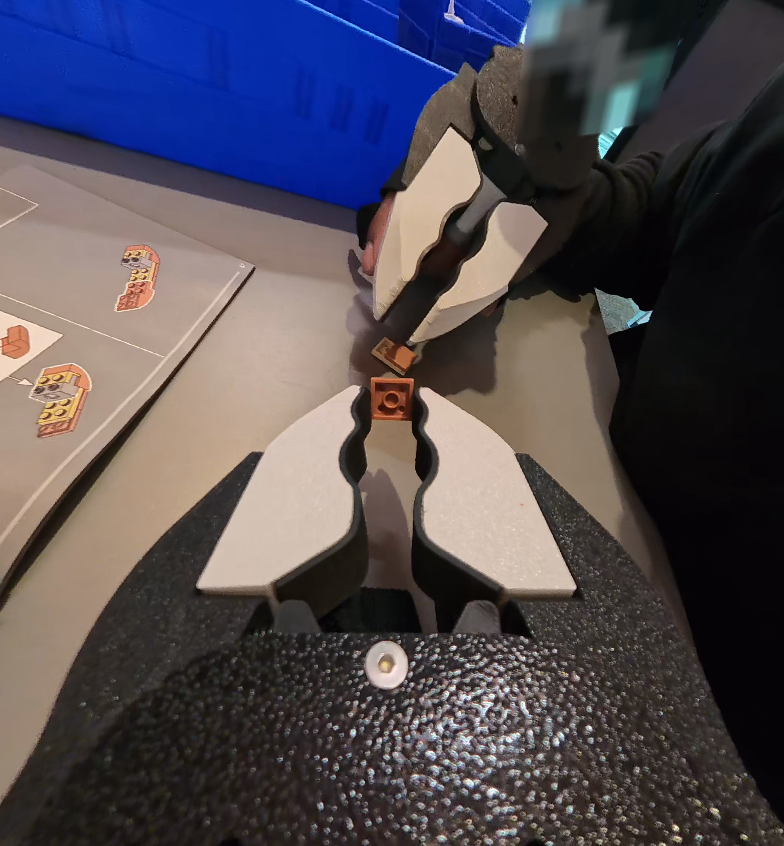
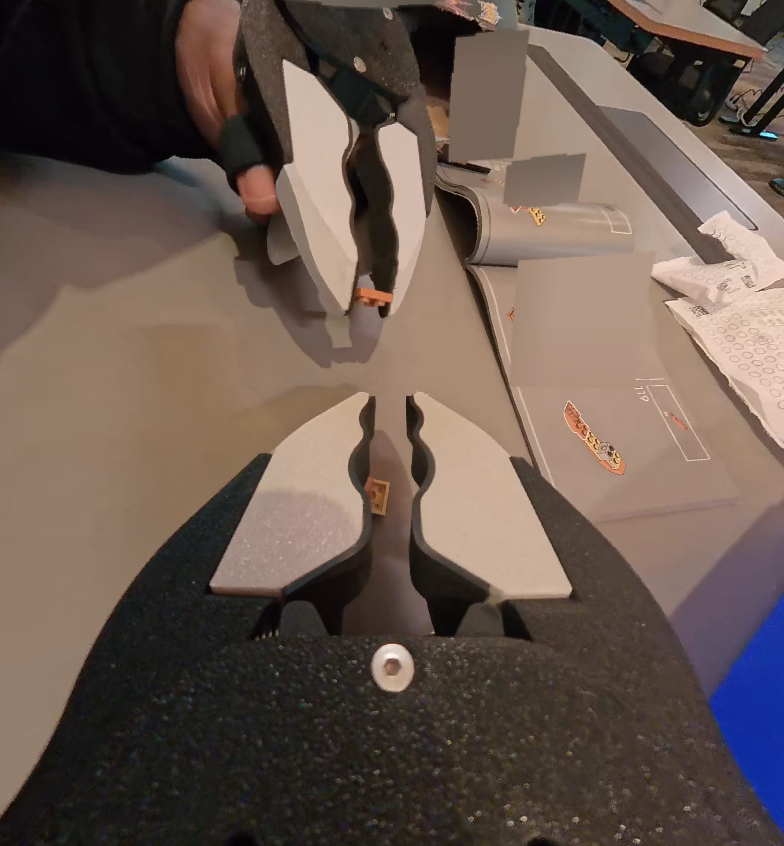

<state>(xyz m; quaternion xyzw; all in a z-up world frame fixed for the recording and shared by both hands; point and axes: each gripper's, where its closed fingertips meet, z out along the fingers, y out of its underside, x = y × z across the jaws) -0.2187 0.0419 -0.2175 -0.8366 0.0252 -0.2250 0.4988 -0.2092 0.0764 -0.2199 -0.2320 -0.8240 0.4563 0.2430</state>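
Grey table [image 1: 252, 458], left tool [image 1: 392, 398] clamping orange plate [image 1: 392, 399]

The small orange brick [image 1: 392, 399] is seen as smooth, slightly glossy plastic. A matt, smooth grey finish is shown by the tabletop [image 1: 252, 439], and the instruction booklet [image 1: 83, 329] is printed paper with a faint sheen. The gripper bodies are made of rough, speckled black plastic.

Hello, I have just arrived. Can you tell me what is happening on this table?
A person works with two handheld grippers over a grey table. The left gripper is clamped on a small orange square plate, underside facing its camera. The right gripper is empty, its fingers slightly apart, just above a small tan and brown piece that lies on the table. An open instruction booklet and blue bins lie nearby.
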